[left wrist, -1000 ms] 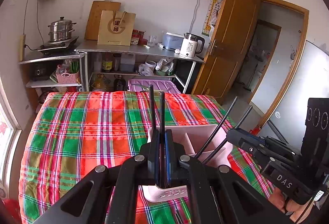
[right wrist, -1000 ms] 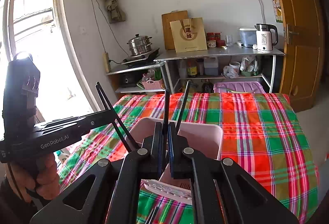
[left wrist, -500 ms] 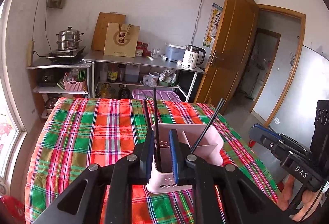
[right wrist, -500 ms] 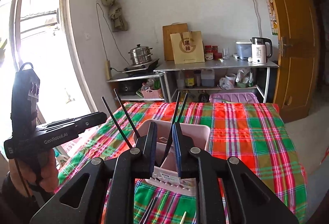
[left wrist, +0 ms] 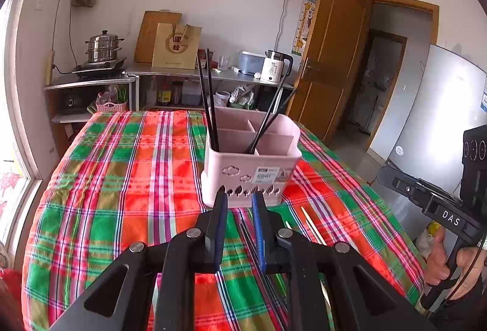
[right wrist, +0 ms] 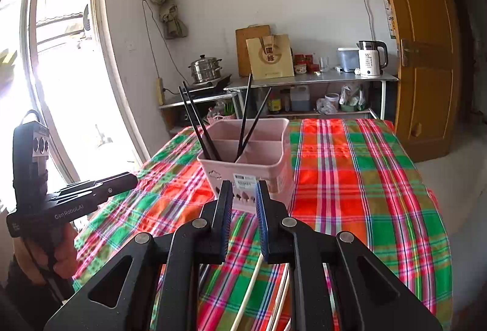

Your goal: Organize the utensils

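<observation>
left gripper (left wrist: 239,197): narrow gap, empty | right gripper (right wrist: 243,186): narrow gap, empty | ahead of fingers: caddy (left wrist: 243,175), four black chopsticks (left wrist: 210,99) | below: pale chopsticks (right wrist: 248,294), count unclear

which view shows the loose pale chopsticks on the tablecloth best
The left wrist view: the pale chopsticks lie bare on the plaid cloth, right of its gripper. In the right wrist view, these chopsticks run under the gripper, largely hidden by its frame.

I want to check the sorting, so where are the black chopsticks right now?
In both wrist views, two pairs of black chopsticks stand in the pink utensil holder on the plaid tablecloth, one pair per front compartment.
</observation>
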### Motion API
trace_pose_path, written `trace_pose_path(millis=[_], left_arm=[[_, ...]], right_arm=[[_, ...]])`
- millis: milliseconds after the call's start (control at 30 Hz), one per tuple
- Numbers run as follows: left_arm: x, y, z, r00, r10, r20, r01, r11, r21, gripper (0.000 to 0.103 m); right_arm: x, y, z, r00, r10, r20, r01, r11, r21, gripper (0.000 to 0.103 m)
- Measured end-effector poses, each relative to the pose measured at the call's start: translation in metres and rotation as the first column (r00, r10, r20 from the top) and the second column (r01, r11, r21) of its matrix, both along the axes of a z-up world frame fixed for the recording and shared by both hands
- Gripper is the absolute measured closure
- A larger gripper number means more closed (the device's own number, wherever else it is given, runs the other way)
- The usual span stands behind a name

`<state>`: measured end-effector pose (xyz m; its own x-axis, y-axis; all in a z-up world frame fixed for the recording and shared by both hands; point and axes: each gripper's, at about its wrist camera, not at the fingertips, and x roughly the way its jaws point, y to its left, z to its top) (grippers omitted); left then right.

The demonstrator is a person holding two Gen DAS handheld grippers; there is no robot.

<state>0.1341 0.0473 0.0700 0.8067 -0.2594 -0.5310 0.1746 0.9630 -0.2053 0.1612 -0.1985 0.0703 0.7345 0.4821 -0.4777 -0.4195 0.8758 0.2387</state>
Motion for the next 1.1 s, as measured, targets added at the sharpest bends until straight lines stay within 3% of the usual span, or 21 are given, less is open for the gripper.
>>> trace_pose_path(millis=[300,767,833,933,1100], left_arm=[[-0.028,-0.015,-0.050,0.994,-0.021,-0.103,0.021,1.000,0.000,0.087],[0.006,-0.029,-0.102,0.964,-0.038,-0.264,0.035,0.999,-0.017,0.087],[0.011,-0.033,-0.106,0.960,-0.044,-0.277,0.041,0.999,-0.018,0.085],[0.017,-0.038,-0.111,0.957,-0.041,-0.288,0.042,0.999,-0.003,0.074],[0.026,-0.045,-0.120,0.949,-0.018,-0.315,0.032,0.999,0.040,0.072]], right_arm=[[-0.033,-0.011,-0.036,0.997,0.006,-0.081,-0.006,1.000,0.002,0.087],[-0.029,-0.002,-0.061,0.989,0.037,-0.141,-0.039,0.999,-0.015,0.087],[-0.028,-0.002,-0.063,0.989,0.036,-0.145,-0.039,0.999,-0.016,0.087],[-0.026,-0.003,-0.064,0.988,0.032,-0.149,-0.035,0.999,-0.016,0.087],[-0.025,-0.004,-0.064,0.988,0.032,-0.149,-0.034,0.999,-0.014,0.087]])
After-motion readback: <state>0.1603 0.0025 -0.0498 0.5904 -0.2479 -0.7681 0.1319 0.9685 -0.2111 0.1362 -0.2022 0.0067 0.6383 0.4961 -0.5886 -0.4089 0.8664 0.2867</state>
